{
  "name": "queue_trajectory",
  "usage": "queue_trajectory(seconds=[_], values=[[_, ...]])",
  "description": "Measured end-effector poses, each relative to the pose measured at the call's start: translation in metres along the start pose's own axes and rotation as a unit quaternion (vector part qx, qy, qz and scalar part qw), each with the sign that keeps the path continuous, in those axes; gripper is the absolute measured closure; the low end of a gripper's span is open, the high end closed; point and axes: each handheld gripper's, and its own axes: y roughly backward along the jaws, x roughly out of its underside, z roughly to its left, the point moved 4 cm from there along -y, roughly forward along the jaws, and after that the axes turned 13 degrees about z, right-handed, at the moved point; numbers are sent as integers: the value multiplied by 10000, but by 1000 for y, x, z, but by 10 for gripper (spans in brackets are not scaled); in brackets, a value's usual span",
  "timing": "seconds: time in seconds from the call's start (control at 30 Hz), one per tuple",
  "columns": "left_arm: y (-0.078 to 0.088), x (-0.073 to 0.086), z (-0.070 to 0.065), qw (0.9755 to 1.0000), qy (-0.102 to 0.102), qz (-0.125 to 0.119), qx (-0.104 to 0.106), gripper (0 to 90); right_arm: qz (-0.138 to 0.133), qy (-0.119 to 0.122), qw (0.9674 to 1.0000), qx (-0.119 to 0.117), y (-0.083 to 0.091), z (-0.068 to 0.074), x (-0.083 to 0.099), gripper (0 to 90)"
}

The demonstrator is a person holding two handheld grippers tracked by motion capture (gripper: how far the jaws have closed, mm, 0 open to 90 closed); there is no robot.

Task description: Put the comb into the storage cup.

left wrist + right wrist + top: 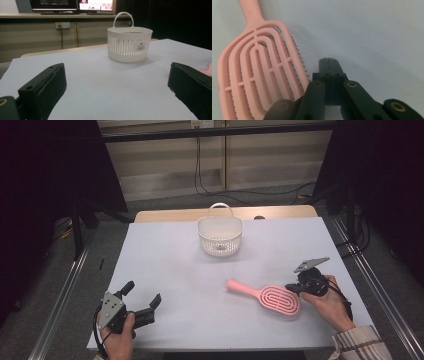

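A pink vented hairbrush (277, 299) lies flat on the pale table, its handle pointing left toward the middle. My right gripper (291, 288) sits at the brush head's right edge, held by a hand in a plaid sleeve. In the right gripper view its jaws (329, 65) are shut together with nothing between them, just beside the brush's rim (257, 70). At the front left, my left gripper (144, 292) rests low over the table, open and holding nothing. Its view (117, 75) looks between both jaws toward the basket, with a sliver of the pink brush (208, 71) at the right edge.
A white slatted basket (220, 245) with an upright handle stands at the far middle of the table, its wall bearing a small label (141, 47). The table's surface (175, 265) spreads between the grippers and the basket. Metal rails run along both table sides.
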Motion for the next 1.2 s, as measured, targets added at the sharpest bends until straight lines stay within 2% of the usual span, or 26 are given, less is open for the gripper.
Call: queue_trajectory(seconds=[0.2, 0.27, 0.33, 0.43, 0.47, 0.5, 0.57, 0.67, 0.73, 0.77, 0.87, 0.93, 1.03, 1.13, 1.17, 1.2], values=[[0, 0, 0, 10000, -4, -4, 3, 20, -232, -83, 9997, 94, 2, -6, 0, 900], [-1, 0, -1, 10000, 19, 3, 0, 20, -398, -106, 9990, 154, 5, -9, -1, 900], [0, 0, 0, 10000, -3, -6, -13, 20, -433, -131, 9988, 167, 6, -9, -1, 900], [0, 0, 0, 10000, 21, -6, 4, 20, -631, -199, 9977, 111, 8, -11, -1, 900], [-1, 0, -1, 10000, 75, -2, 19, 20, -728, -224, 9971, 74, 10, -11, -1, 896], [-1, 0, -1, 10000, 72, 2, 24, 20, -973, -189, 9950, 76, 15, -12, -2, 870], [0, 0, 0, 10000, 30, -7, -3, 20, -1019, -200, 9946, 76, 16, -12, -2, 866], [0, 0, 0, 10000, 33, -10, 5, 20, -1307, -250, 9911, -8, 22, -12, -2, 826], [0, 0, 0, 10000, 26, 5, 4, 20, -1511, -274, 9881, -4, 27, -13, -2, 764], [0, 0, 0, 10000, 25, 1, 3, 20, -1511, -274, 9881, -4, 27, -13, -2, 764], [0, 0, 0, 10000, 77, -19, 3, 20, -1734, -280, 9844, -41, 33, -14, -1, 661], [0, 0, 0, 10000, 76, -11, 0, 20, -1773, -324, 9836, -70, 36, -14, -1, 513], [1, 0, 0, 10000, 50, -24, -6, 20, -1832, -372, 9823, -117, 40, -14, -2, 399], [0, 0, 1, 9999, 91, -41, -33, 20, -1900, -452, 9807, -84, 44, -15, -1, 193], [0, 0, 2, 9999, 98, -26, -30, 20, -1894, -392, 9810, -152, 45, -14, 0, 144], [-1, 0, 2, 10000, 76, 12, -26, 20, -1910, -375, 9807, -189, 48, -13, 2, 54]])
